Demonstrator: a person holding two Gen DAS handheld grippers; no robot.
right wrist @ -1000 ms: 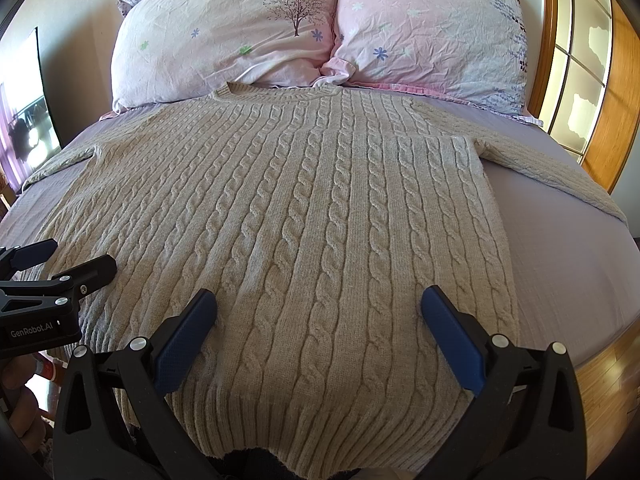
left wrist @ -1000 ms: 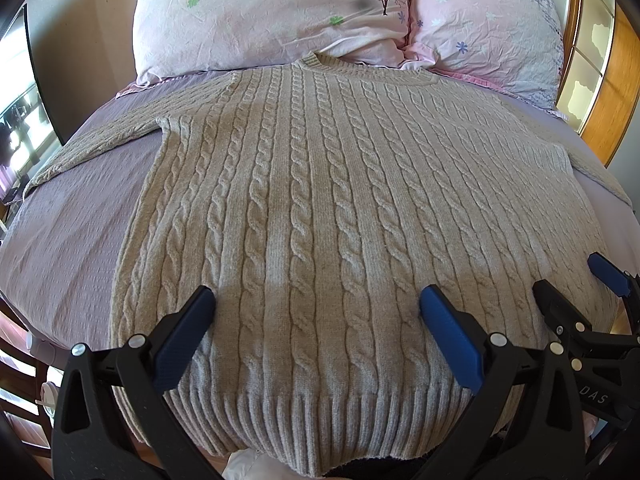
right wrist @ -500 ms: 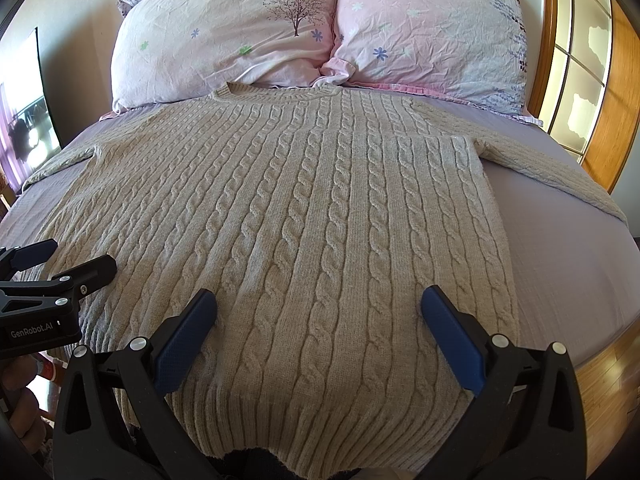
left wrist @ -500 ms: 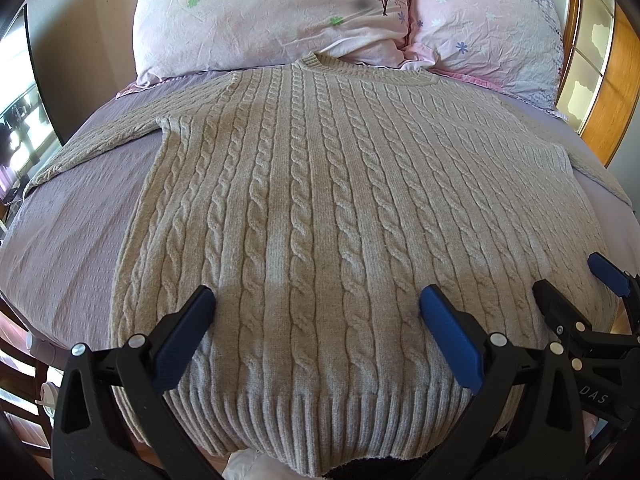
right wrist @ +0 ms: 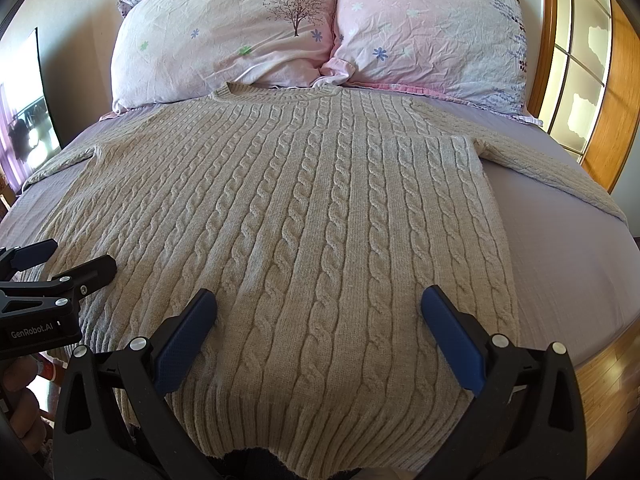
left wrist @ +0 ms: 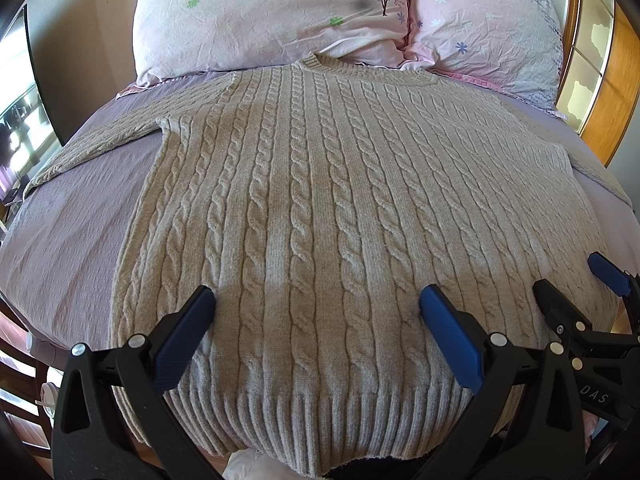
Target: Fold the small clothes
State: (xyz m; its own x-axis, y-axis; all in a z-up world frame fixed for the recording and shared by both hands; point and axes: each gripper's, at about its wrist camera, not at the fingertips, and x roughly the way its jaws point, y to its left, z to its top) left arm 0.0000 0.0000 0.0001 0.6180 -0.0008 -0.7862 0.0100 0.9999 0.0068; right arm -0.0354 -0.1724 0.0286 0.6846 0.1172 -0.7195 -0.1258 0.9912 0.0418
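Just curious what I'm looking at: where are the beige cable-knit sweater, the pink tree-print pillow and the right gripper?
beige cable-knit sweater [right wrist: 304, 216], right wrist view, chest.
pink tree-print pillow [right wrist: 224, 40], right wrist view, middle of its face.
right gripper [right wrist: 318, 334], right wrist view, midway between fingertips.

Both cameras sat low at the foot of the bed [left wrist: 72, 248], close above the hem of the sweater [left wrist: 320, 208], and looked forward along it toward the pillows [right wrist: 224, 36]. The left wrist view stood toward the sweater's left half, the right wrist view toward its right. Each caught the other gripper at its edge: the right gripper [left wrist: 576, 280] in the left view, the left gripper [right wrist: 68, 258] in the right. Both shared the sweater, pillows and bed.
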